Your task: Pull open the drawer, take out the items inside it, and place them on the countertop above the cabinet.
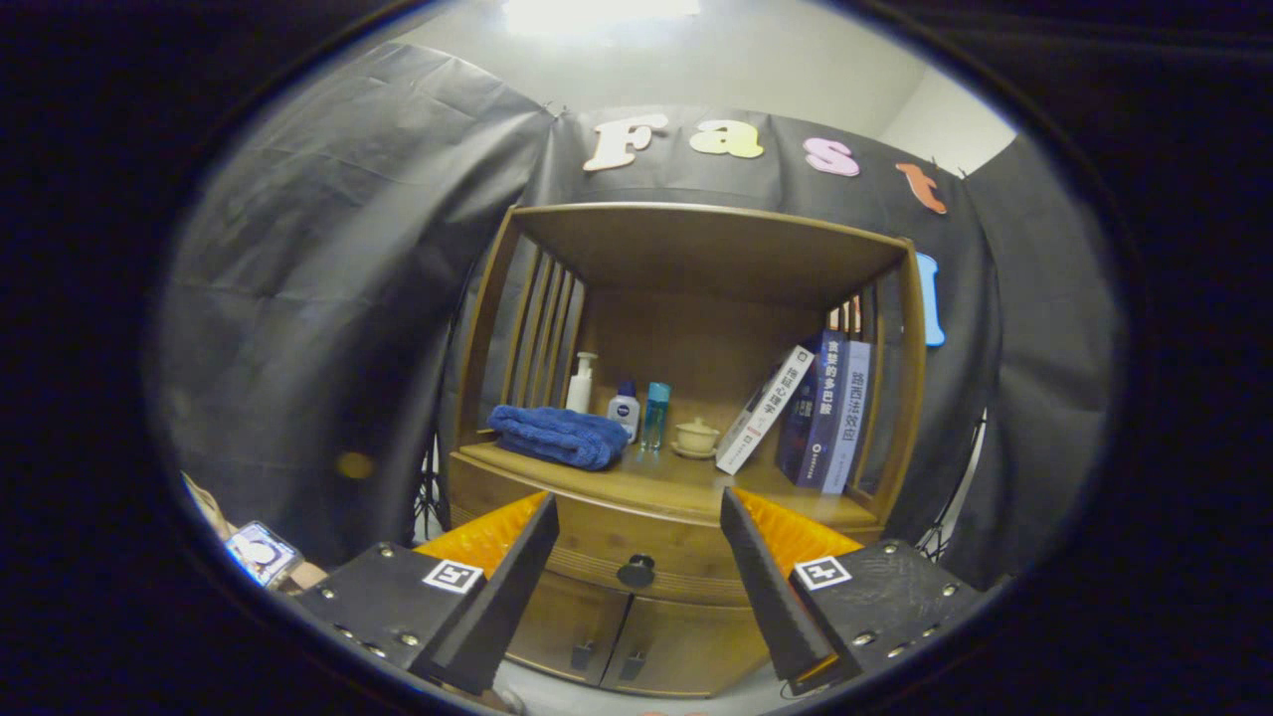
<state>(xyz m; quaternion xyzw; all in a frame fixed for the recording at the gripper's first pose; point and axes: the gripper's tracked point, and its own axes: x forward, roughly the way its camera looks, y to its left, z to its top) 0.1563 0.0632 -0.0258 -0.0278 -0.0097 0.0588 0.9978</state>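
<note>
Gripper view: wooden cabinet (686, 398) seen head-on.
Drawer (597, 557): shut, just under the counter, with a dark round knob (636, 571) at its middle.
Tool (636, 537): fingers spread wide and holding nothing; the knob sits between them, beyond the tips and clear of both.
Lower doors (622, 636): two, closed, at 6 o'clock from the knob.
Counter (676, 487): at 12 o'clock from the knob, under the cabinet's top board.
Folded blue towel (559, 436): at 11 o'clock from the knob.
Bottles: white pump bottle (581, 383), small white bottle (625, 412), clear blue bottle (654, 414), side by side behind the towel.
Cream lidded cup (695, 437): just beside the blue bottle.
Books (811, 413): at 1 o'clock, the outermost one leaning.
</note>
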